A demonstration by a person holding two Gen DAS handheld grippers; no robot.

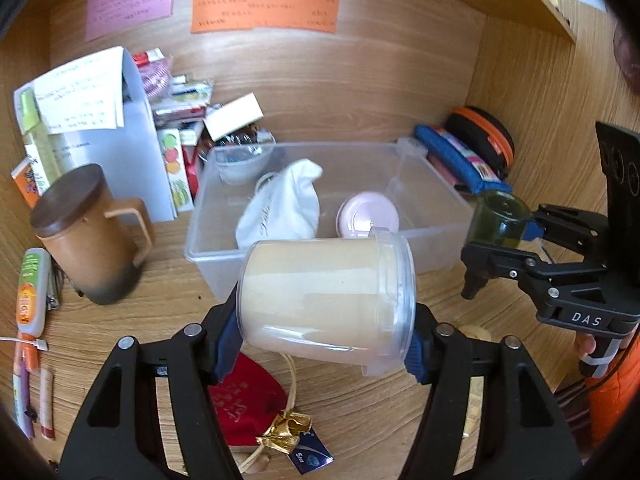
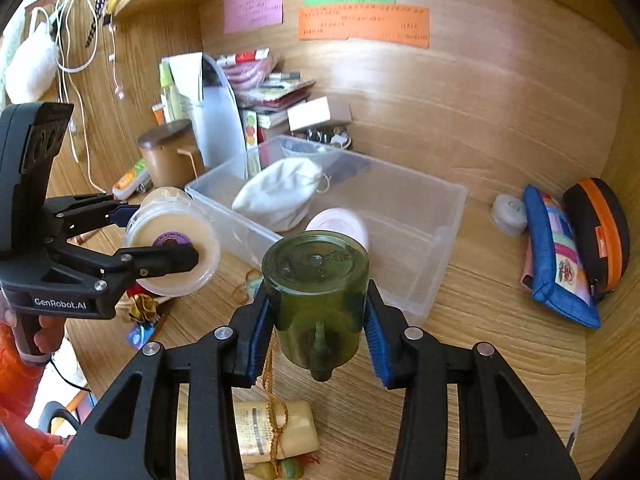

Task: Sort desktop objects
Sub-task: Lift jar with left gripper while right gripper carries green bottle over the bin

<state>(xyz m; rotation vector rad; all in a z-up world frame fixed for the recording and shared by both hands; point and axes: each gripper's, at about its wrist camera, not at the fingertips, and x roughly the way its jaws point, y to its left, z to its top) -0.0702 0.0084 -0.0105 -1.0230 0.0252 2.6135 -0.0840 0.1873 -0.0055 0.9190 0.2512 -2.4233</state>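
Note:
My left gripper point(image 1: 324, 340) is shut on a clear plastic jar of beige powder point(image 1: 326, 300), held on its side above the desk just in front of the clear plastic bin point(image 1: 208, 256). It also shows in the right wrist view point(image 2: 172, 240). My right gripper point(image 2: 316, 320) is shut on a dark green glass jar point(image 2: 316, 292), held in the air at the bin's near right edge point(image 2: 424, 300); the jar also shows in the left wrist view point(image 1: 500, 220). Inside the bin lie a white cloth pouch point(image 1: 284, 208) and a pink round lid point(image 1: 368, 216).
A brown lidded mug point(image 1: 90, 236) stands left of the bin, with books and papers point(image 1: 100, 128) behind. A blue pencil case point(image 2: 556, 256) and a black-orange case point(image 2: 600, 232) lie at right. A red pouch point(image 1: 248, 404), a gold wrapper point(image 1: 286, 428), tubes and pens point(image 1: 32, 292) lie on the desk.

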